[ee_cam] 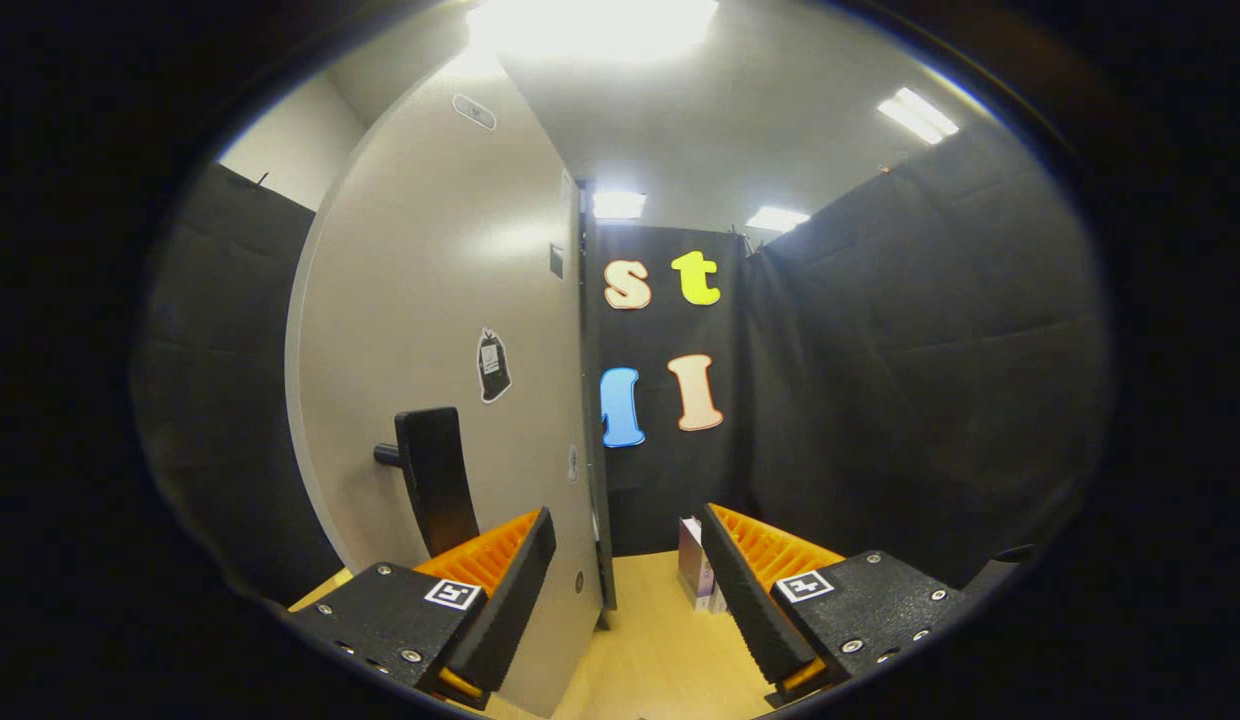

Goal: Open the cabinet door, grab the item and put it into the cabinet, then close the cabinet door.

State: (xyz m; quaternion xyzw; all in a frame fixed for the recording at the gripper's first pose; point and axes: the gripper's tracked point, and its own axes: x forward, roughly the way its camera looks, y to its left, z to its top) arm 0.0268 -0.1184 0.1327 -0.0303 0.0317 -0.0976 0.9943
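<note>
Wooden tabletop point(660, 640), cabinet door point(450, 330) edge between open tool point(628, 590) fingers, box point(696, 572) beyond

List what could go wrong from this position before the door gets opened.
1. The gripper is open, with the cabinet door edge between its fingers; the black handle sits off beside one finger, so closing here would likely miss it.
2. The small box stands on the wooden surface just ahead of the other finger; a careless move could topple it.
</note>
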